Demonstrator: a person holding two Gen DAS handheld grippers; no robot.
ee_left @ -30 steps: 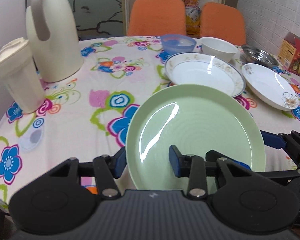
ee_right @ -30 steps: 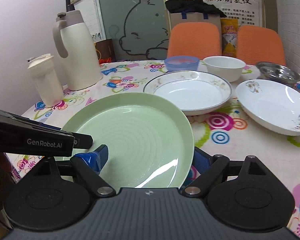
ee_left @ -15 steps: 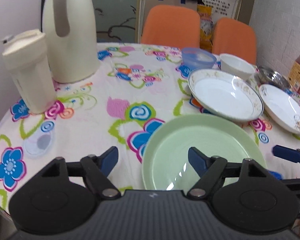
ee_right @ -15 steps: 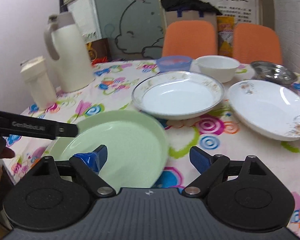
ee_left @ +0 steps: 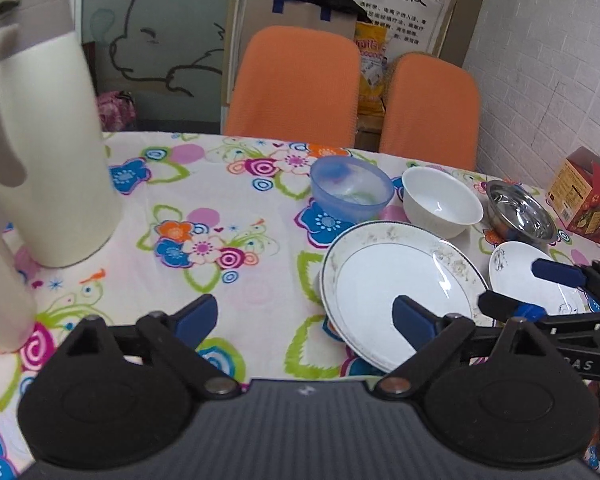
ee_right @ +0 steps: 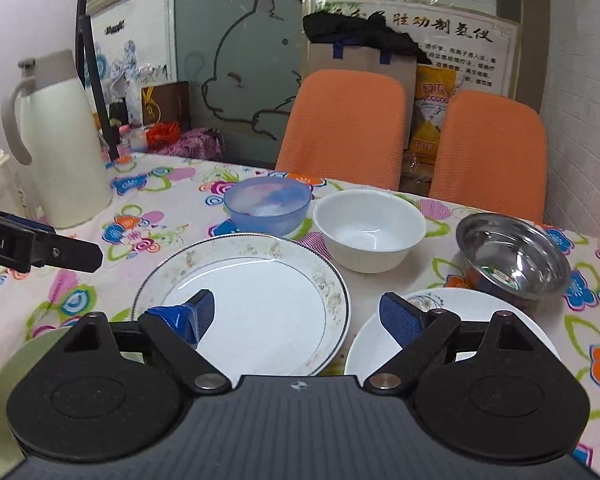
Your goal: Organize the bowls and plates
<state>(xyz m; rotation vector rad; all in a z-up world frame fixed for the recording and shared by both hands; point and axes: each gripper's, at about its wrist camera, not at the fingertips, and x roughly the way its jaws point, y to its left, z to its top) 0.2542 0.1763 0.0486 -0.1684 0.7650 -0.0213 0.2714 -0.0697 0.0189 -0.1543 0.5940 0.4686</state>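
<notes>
My left gripper (ee_left: 304,314) is open and empty above the flowered tablecloth, its right finger over the rim of a gold-rimmed white plate (ee_left: 400,284). My right gripper (ee_right: 298,312) is open and empty too, spanning the gap between that plate (ee_right: 256,300) and a smaller white floral plate (ee_right: 472,300). A green plate (ee_right: 16,360) lies at the near left edge, mostly hidden by the gripper body. Behind the plates stand a blue bowl (ee_right: 266,204), a white bowl (ee_right: 368,232) and a steel bowl (ee_right: 512,256). The right gripper (ee_left: 508,284) covers part of the floral plate (ee_left: 540,288).
A cream thermos jug (ee_left: 44,140) and a cream cup (ee_left: 0,280) stand at the left. A red box (ee_left: 588,200) sits at the right edge. Two orange chairs (ee_right: 340,120) stand behind the table. One finger of the left gripper (ee_right: 60,252) reaches in from the left.
The left gripper opened and let go of the green plate, which now lies on the table near left. Both grippers moved forward toward the white plates.
</notes>
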